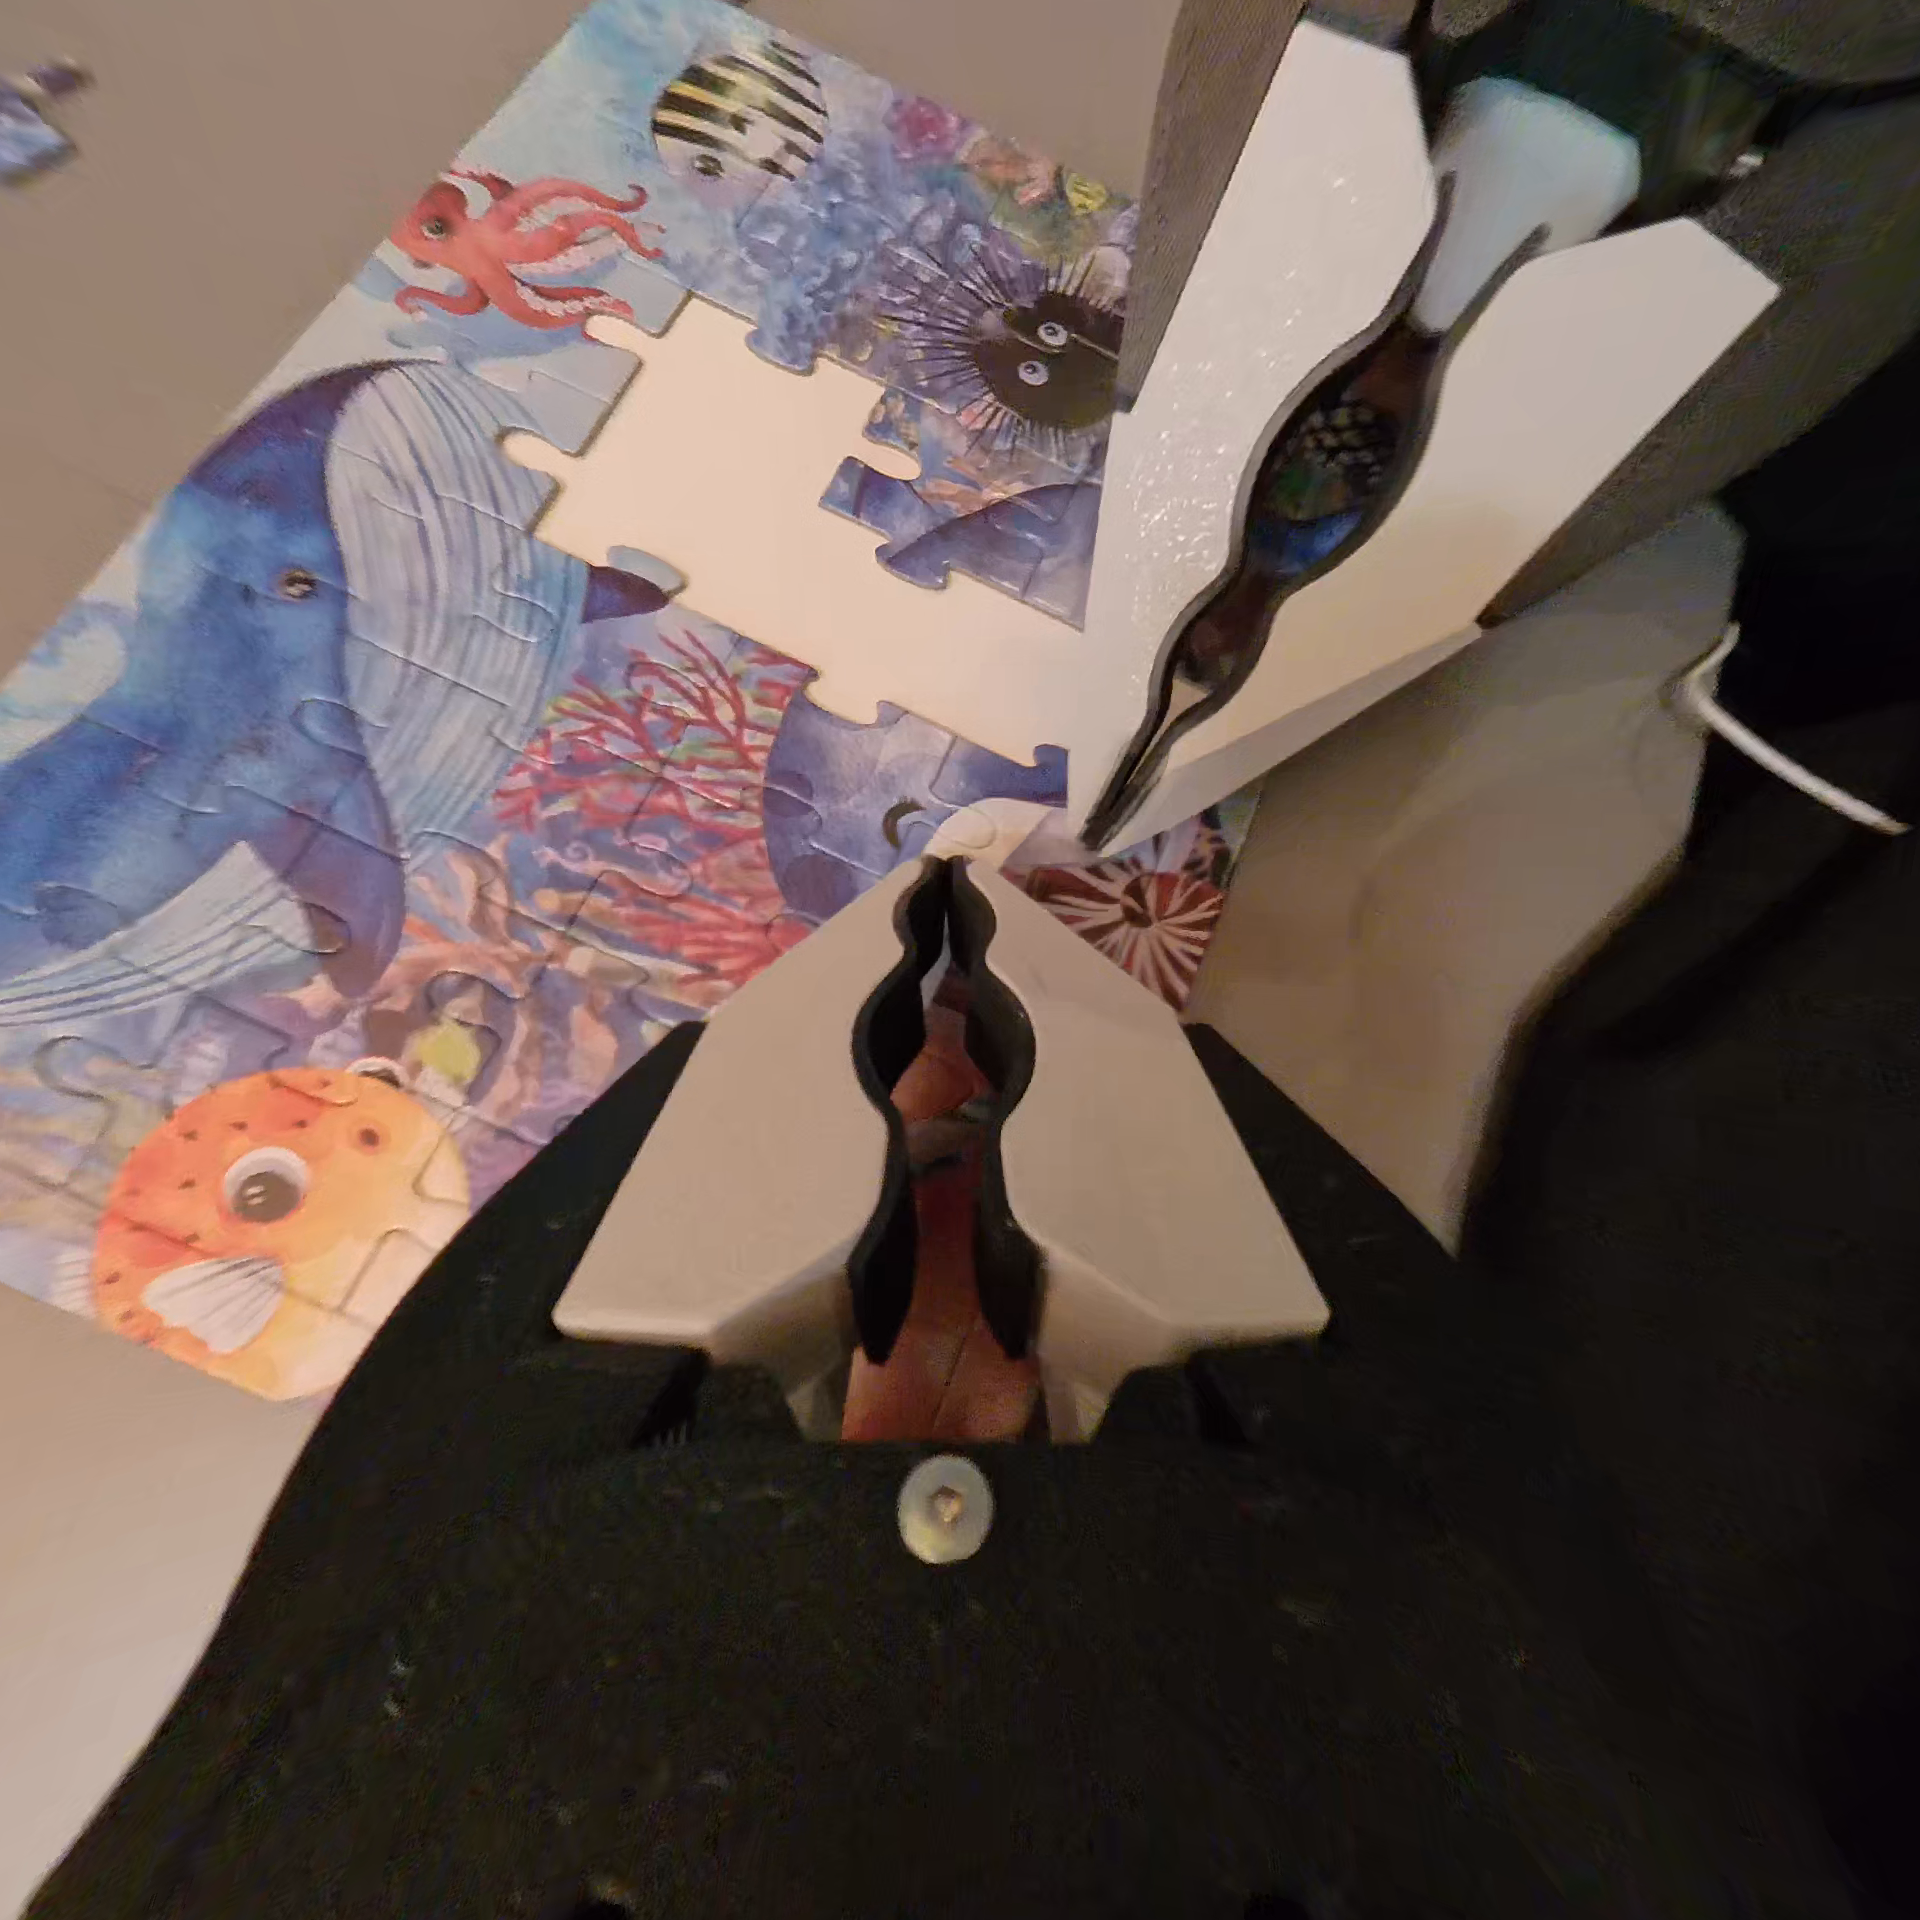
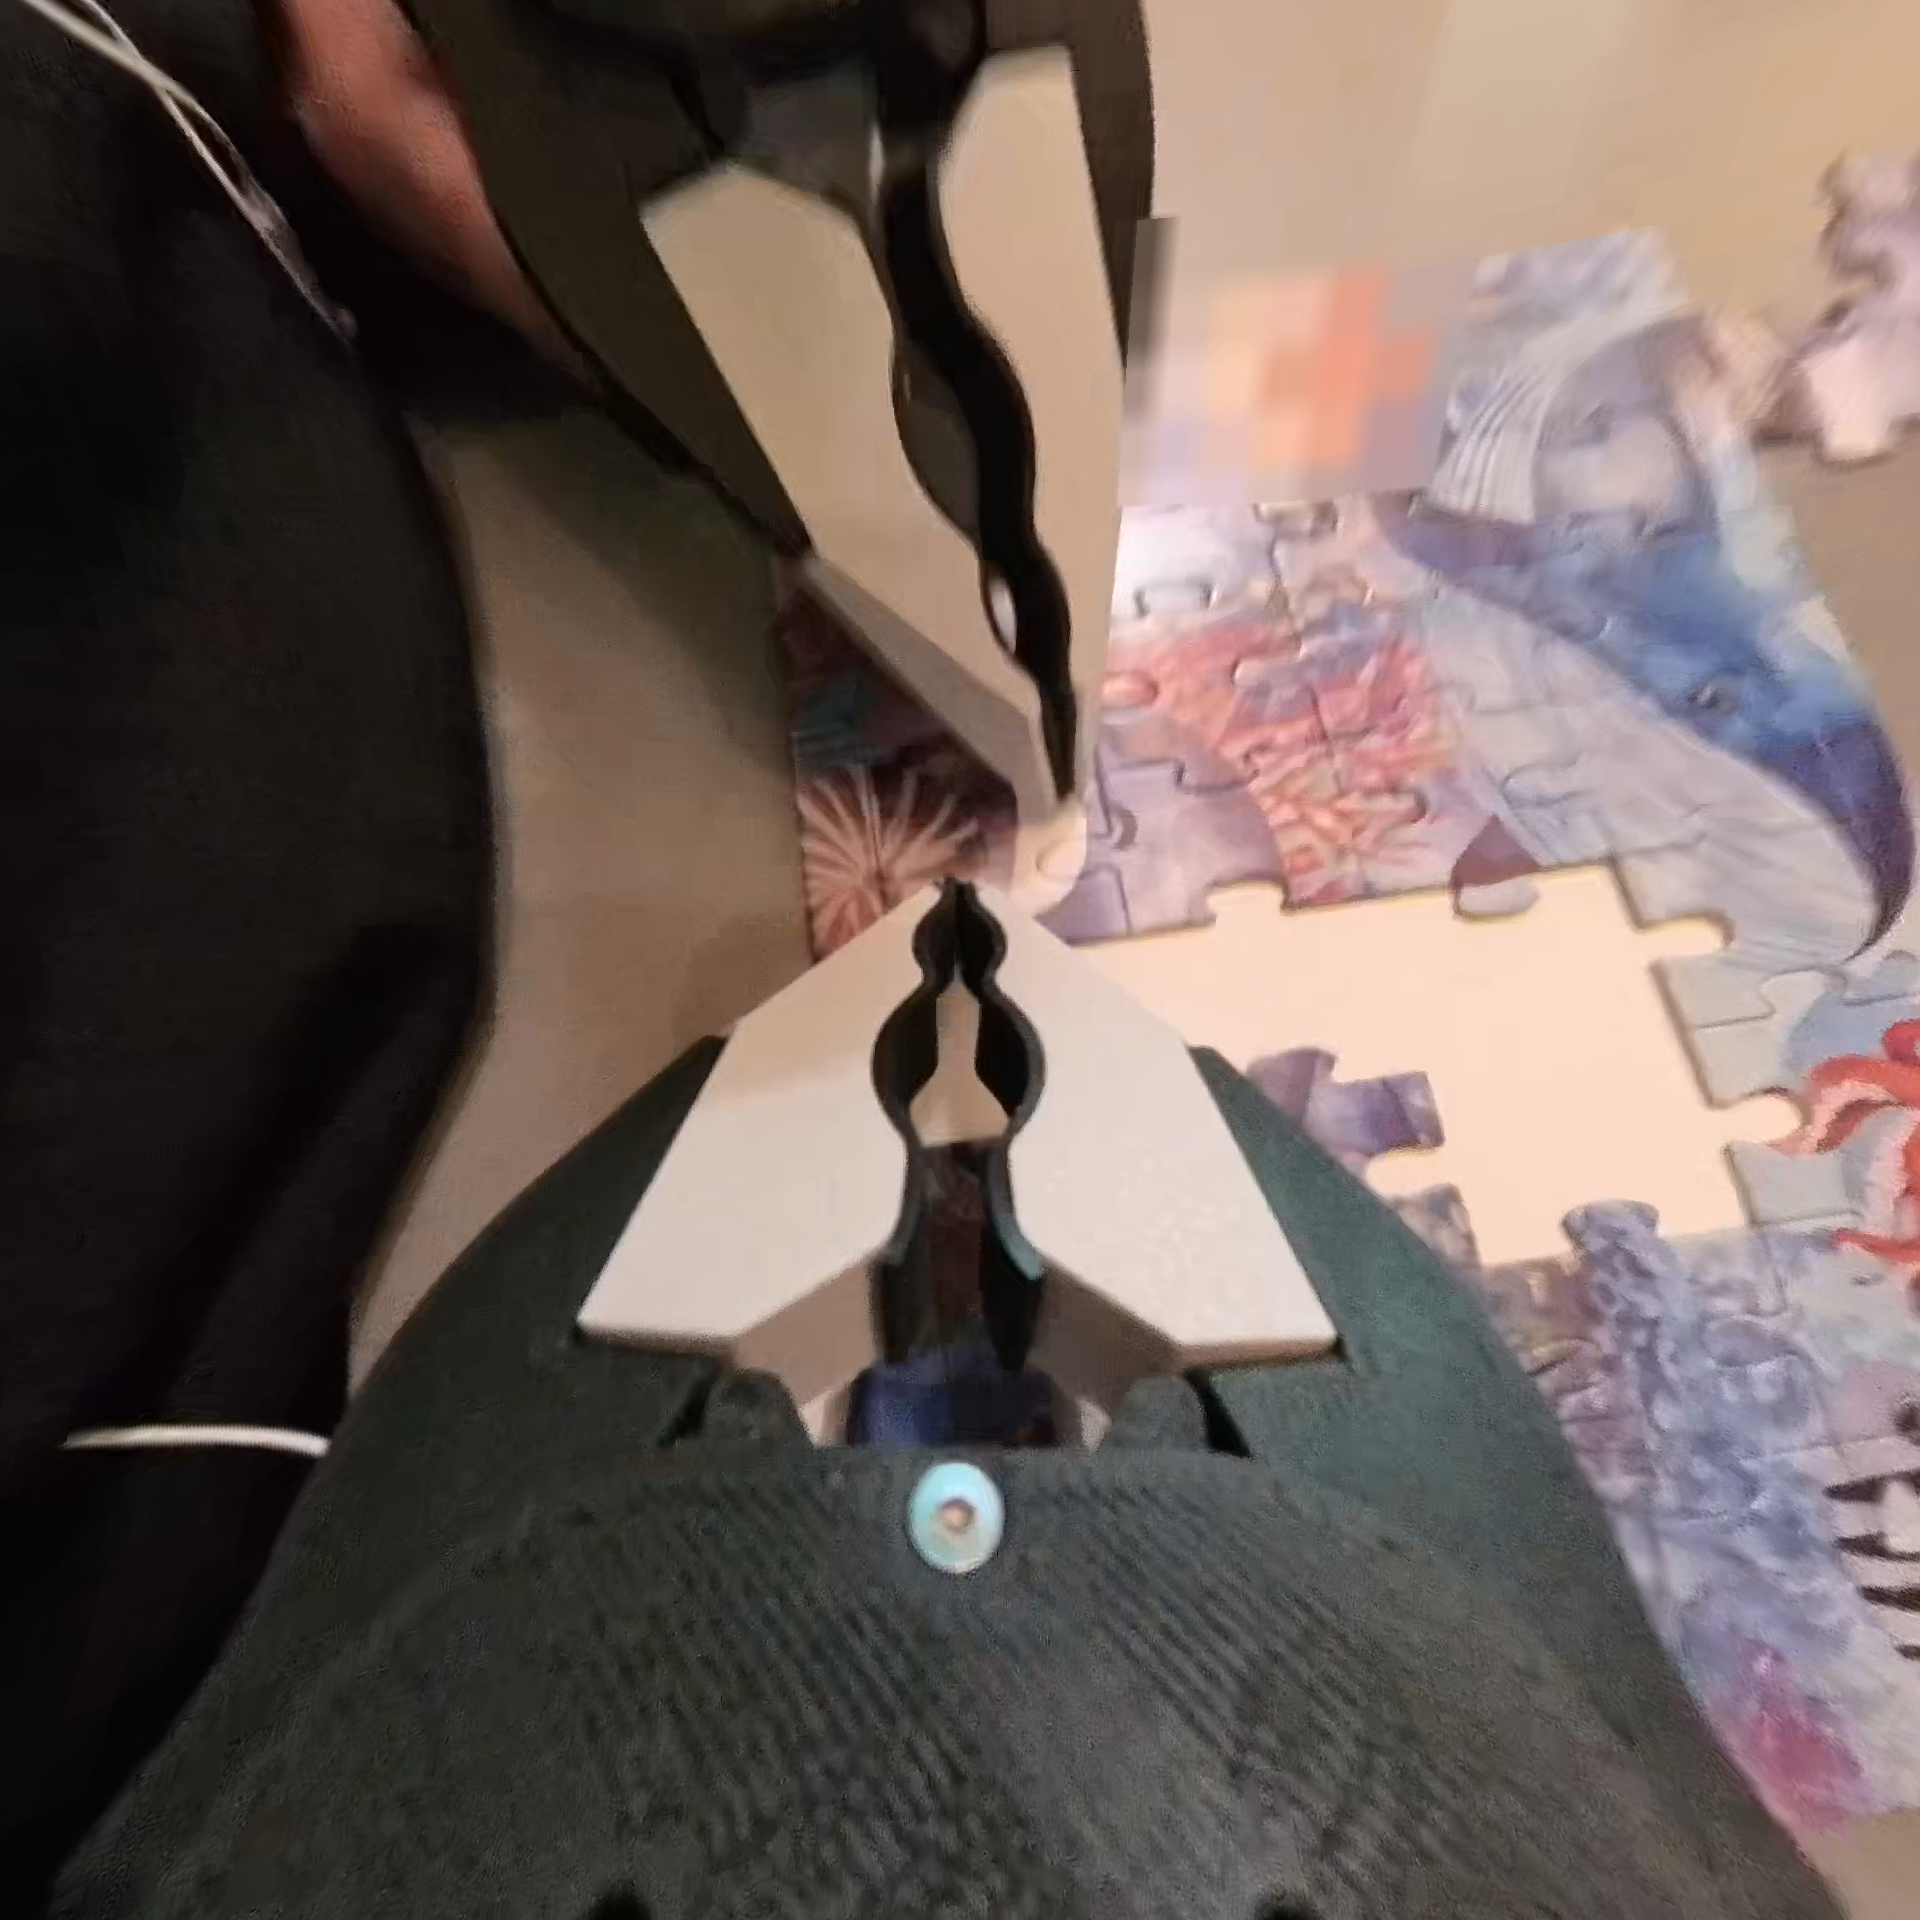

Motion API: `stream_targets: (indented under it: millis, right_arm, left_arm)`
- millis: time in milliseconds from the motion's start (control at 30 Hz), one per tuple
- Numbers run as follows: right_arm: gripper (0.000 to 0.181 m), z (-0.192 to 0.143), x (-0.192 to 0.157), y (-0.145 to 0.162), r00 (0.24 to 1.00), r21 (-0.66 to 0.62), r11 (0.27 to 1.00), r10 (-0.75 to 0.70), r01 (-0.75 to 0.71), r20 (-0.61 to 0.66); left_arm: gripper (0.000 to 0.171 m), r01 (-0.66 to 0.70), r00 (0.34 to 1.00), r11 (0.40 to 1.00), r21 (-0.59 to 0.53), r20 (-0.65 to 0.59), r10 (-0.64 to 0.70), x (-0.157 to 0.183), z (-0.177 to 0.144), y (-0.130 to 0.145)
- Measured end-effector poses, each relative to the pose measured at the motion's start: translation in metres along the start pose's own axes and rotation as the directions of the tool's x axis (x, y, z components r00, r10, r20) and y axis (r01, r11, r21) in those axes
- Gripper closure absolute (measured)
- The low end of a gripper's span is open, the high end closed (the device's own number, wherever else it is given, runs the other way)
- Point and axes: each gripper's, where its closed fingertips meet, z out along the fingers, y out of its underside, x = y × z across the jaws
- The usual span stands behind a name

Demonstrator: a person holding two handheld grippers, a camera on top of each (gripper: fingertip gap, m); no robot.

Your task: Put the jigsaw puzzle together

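The sea-scene jigsaw [image 1: 312, 644] lies flat on the beige table, with a whale, an octopus and a puffer fish. A piece-shaped gap [image 1: 727, 468] in its middle shows bare table; the puzzle [image 2: 1558, 675] and gap [image 2: 1351, 1018] also show in the right wrist view. My left gripper [image 1: 951, 862] is shut, with a small pale puzzle piece [image 1: 977, 828] at its tips, just above the puzzle's near edge. My right gripper [image 2: 956, 894] is shut too. Its tips [image 1: 1096, 836] meet the same piece [image 2: 1060, 857] from the other side. I cannot tell whether it grips the piece.
Loose pieces lie on the table beyond the puzzle [image 1: 36, 114], also in the right wrist view [image 2: 1860, 343]. A person in dark clothing [image 1: 1714, 1195] with a white cord [image 1: 1766, 758] is close beside the grippers. Bare table [image 1: 135, 1507] lies in front of the puzzle. From the left gripper's tips to the puzzle [image 2: 1558, 675] is close to 11 centimetres. It turns up in the left wrist view [image 1: 391, 696] as well. It is some 12 centimetres from my left tips to the sea-scene jigsaw [image 1: 312, 644]. It turns up in the right wrist view [image 2: 1648, 668] as well.
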Motion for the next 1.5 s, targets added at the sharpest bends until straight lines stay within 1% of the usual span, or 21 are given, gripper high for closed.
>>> stream_targets:
  millis: [67,133,200,267,300,333,400,467,533,567,633,667,733,800,867,967,1067,1133,1267,1433,1500]
  right_arm:
    - [0.181,0.000,0.003,0.006,1.000,-0.024,1.000,0.019,-0.019,0.004]
    - [0.181,-0.010,0.011,0.003,0.999,0.020,1.000,0.017,-0.016,-0.034]
    - [0.181,-0.030,0.027,-0.005,0.995,0.127,0.990,0.065,-0.055,-0.074]
    - [0.181,-0.054,0.054,-0.002,0.979,0.182,0.979,0.124,-0.093,-0.163]
    - [0.181,-0.065,0.068,0.002,0.966,0.179,0.980,0.131,-0.091,-0.222]
    - [0.181,-0.077,0.081,0.004,0.950,0.166,0.983,0.119,-0.073,-0.287]
    - [0.181,-0.097,0.102,-0.005,0.923,0.153,0.988,0.070,-0.012,-0.379]
    - [0.181,-0.110,0.121,-0.030,0.914,0.202,0.978,0.027,0.060,-0.404]
    - [0.181,-0.115,0.149,-0.051,0.916,0.262,0.961,0.029,0.084,-0.400]
    - [0.181,-0.112,0.164,-0.056,0.924,0.279,0.958,0.053,0.060,-0.379]
    - [0.181,-0.100,0.187,-0.055,0.940,0.286,0.958,0.103,-0.007,-0.324]
    - [0.181,-0.094,0.195,-0.050,0.941,0.286,0.958,0.116,-0.021,-0.319]
    - [0.181,-0.088,0.209,-0.032,0.919,0.284,0.958,0.134,-0.025,-0.370]
    - [0.181,-0.089,0.216,-0.010,0.891,0.249,0.968,0.127,-0.016,-0.436]
    - [0.181,-0.097,0.224,0.004,0.863,0.251,0.968,0.133,-0.007,-0.487]
    - [0.181,-0.106,0.236,0.013,0.851,0.318,0.945,0.227,-0.075,-0.473]
    - [0.178,-0.106,0.243,0.020,0.847,0.354,0.926,0.293,-0.134,-0.444]
    - [0.179,-0.106,0.246,0.022,0.838,0.355,0.924,0.303,-0.142,-0.453]
    - [0.179,-0.109,0.245,0.019,0.834,0.364,0.922,0.302,-0.132,-0.462]
    - [0.181,-0.111,0.245,0.018,0.829,0.394,0.904,0.344,-0.166,-0.441]
    - [0.181,-0.112,0.244,0.015,0.833,0.438,0.877,0.385,-0.197,-0.397]
  left_arm:
    - [0.171,-0.022,1.000,0.999,0.045,0.015,0.021,-0.002,-0.007,-0.007]
    - [0.171,-0.036,0.997,0.992,0.118,0.067,0.028,-0.017,-0.023,-0.017]
    - [0.171,-0.078,0.975,0.984,0.162,0.216,0.042,-0.053,-0.052,-0.022]
    - [0.171,-0.092,0.936,0.982,0.165,0.351,0.029,-0.093,-0.085,-0.027]
    - [0.171,-0.089,0.932,0.981,0.173,0.363,0.020,-0.105,-0.098,-0.033]
    - [0.171,-0.087,0.939,0.978,0.191,0.343,0.016,-0.112,-0.107,-0.042]
    - [0.171,-0.085,0.964,0.967,0.240,0.265,0.020,-0.118,-0.113,-0.064]
    - [0.171,-0.059,0.985,0.956,0.286,0.173,0.009,-0.125,-0.106,-0.084]
    - [0.168,-0.010,0.996,0.962,0.273,0.083,-0.013,-0.134,-0.085,-0.094]
    - [0.167,0.008,0.998,0.968,0.251,0.065,-0.025,-0.141,-0.073,-0.094]
    - [0.167,0.032,0.995,0.971,0.238,0.080,-0.052,-0.158,-0.054,-0.092]
    - [0.167,0.039,0.992,0.969,0.244,0.103,-0.066,-0.166,-0.047,-0.087]
    - [0.167,0.038,0.983,0.971,0.236,0.166,-0.078,-0.180,-0.039,-0.068]
    - [0.167,0.019,0.976,0.982,0.186,0.211,-0.059,-0.189,-0.035,-0.044]
    - [0.168,0.035,0.968,0.987,0.157,0.241,-0.073,-0.200,-0.037,-0.031]
    - [0.165,0.078,0.970,0.974,0.211,0.210,-0.123,-0.205,-0.043,-0.036]
    - [0.166,0.089,0.965,0.974,0.208,0.226,-0.136,-0.213,-0.047,-0.030]
    - [0.166,0.088,0.961,0.975,0.203,0.241,-0.137,-0.218,-0.048,-0.026]
    - [0.164,0.102,0.962,0.971,0.216,0.228,-0.152,-0.218,-0.048,-0.027]
    - [0.163,0.093,0.959,0.970,0.224,0.242,-0.148,-0.219,-0.049,-0.027]
    - [0.161,0.094,0.959,0.971,0.218,0.242,-0.147,-0.219,-0.049,-0.027]
